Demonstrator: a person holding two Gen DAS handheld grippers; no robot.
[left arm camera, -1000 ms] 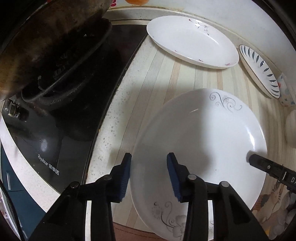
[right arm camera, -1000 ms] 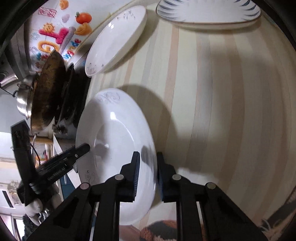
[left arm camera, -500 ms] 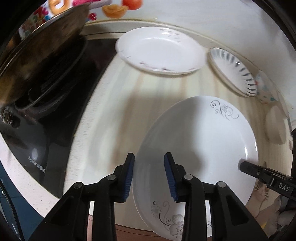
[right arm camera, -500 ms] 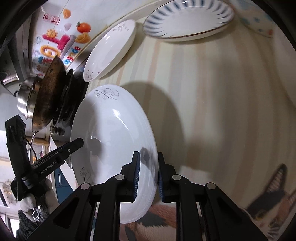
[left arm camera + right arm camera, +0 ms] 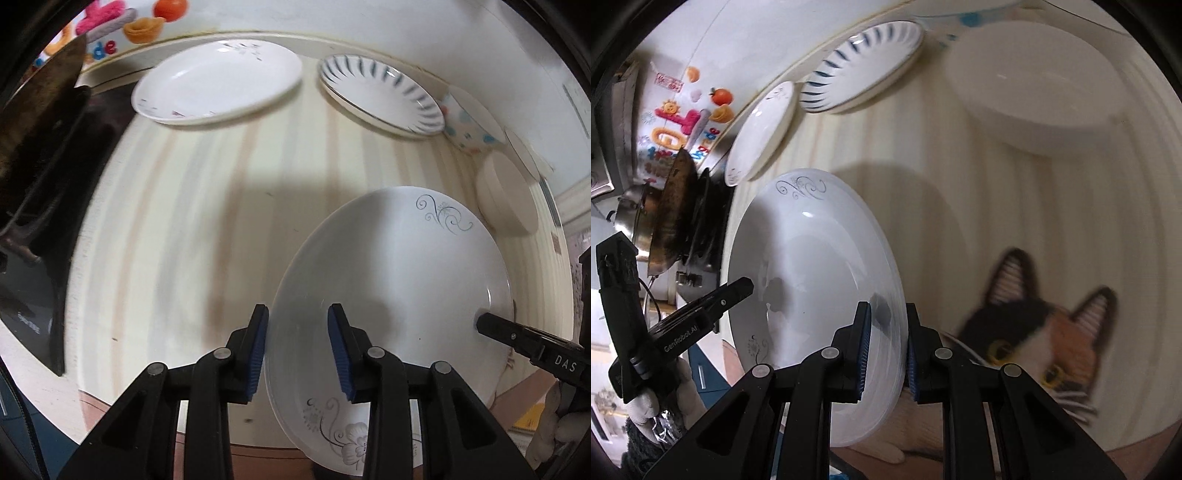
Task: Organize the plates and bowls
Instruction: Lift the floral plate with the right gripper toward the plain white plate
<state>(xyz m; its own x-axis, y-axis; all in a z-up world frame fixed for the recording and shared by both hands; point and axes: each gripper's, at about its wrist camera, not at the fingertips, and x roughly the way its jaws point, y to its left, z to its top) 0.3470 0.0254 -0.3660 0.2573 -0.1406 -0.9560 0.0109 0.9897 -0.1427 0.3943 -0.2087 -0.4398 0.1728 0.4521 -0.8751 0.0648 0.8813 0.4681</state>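
Note:
A large white plate with grey scroll and flower marks [image 5: 399, 280] hangs tilted above the striped counter [image 5: 207, 229], casting a shadow on it. My left gripper [image 5: 297, 347] is shut on its near left rim, blue pads either side of the edge. My right gripper [image 5: 886, 343] is shut on the opposite rim of the same plate [image 5: 812, 258]. One of the right gripper's fingers [image 5: 495, 328] shows at the plate's right edge in the left wrist view. A left finger [image 5: 735, 293] lies over the plate's far side in the right wrist view.
Along the back wall lie a white flower-print plate [image 5: 218, 88], a blue-striped plate [image 5: 380, 96], a dotted bowl [image 5: 469, 125] and a cream bowl [image 5: 506, 192]. A dark wok [image 5: 33, 122] sits on the stove at left. A cat-print cloth [image 5: 1034, 332] lies near the front edge.
Both grippers have carried the large plate rightward along the counter, away from the stove. The striped plate and the bowls have come further into view.

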